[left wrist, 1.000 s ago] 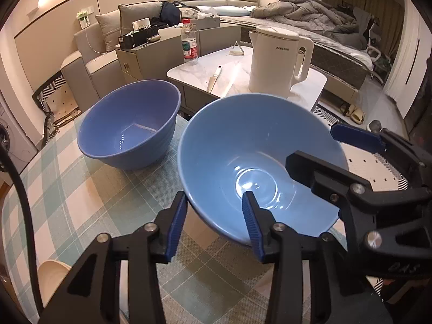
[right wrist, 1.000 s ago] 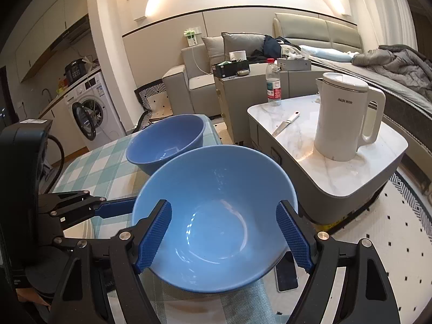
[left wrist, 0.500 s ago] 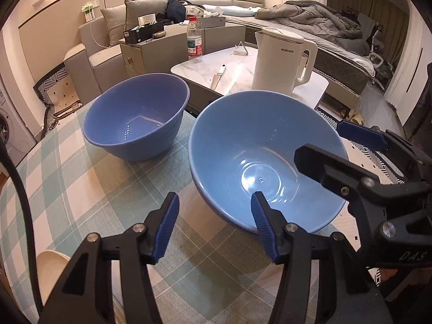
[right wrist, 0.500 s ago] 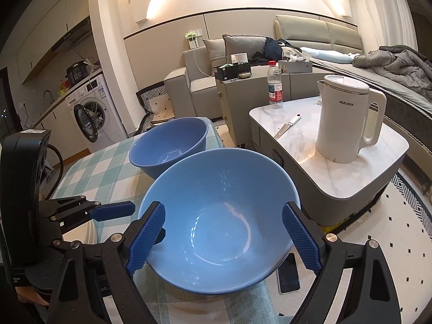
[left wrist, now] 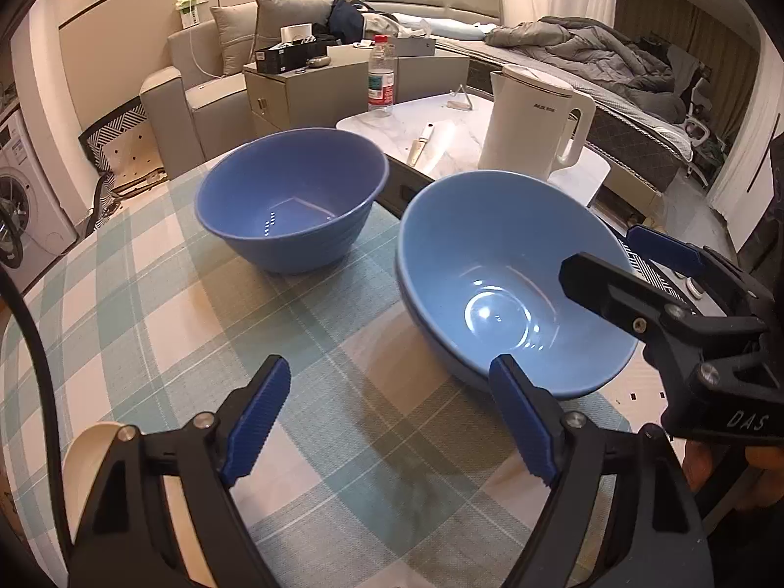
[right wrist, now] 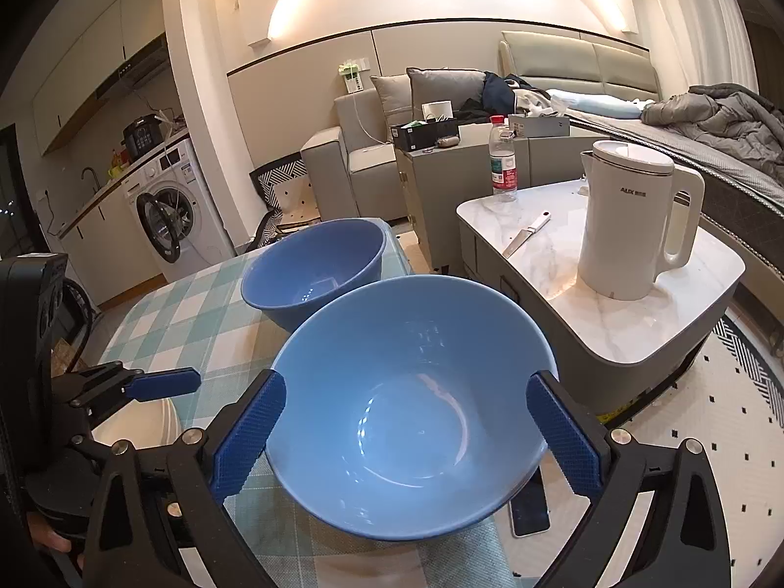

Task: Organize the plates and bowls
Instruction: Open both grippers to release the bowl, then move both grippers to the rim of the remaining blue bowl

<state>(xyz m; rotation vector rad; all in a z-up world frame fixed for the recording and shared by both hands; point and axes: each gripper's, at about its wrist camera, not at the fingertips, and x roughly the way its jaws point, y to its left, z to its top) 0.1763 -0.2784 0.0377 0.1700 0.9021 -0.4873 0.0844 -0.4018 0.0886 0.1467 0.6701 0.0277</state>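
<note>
A light blue bowl (left wrist: 490,269) (right wrist: 406,392) rests on the checked tablecloth (left wrist: 147,318) near the table's right edge. A darker blue bowl (left wrist: 294,196) (right wrist: 313,264) stands just behind it to the left, and the two do not touch. My left gripper (left wrist: 392,416) is opening over bare cloth, nothing between its fingers, its right pad just outside the light bowl's near rim. My right gripper (right wrist: 406,436) is opening too. It straddles the light bowl, with its pads at the rim's sides and no longer squeezing. A cream plate (left wrist: 83,465) (right wrist: 137,426) lies under the left gripper.
Beyond the table's far edge stands a marble side table (right wrist: 637,333) with a white kettle (right wrist: 632,225), a knife (right wrist: 526,232) and a water bottle (right wrist: 503,161). A phone (right wrist: 529,509) lies by the table's edge under the light bowl. A sofa and a washing machine stand farther back.
Both grippers have opened wider. The left one let go of the light bowl's near rim and drew back to the left. The right one stayed put around the bowl.
</note>
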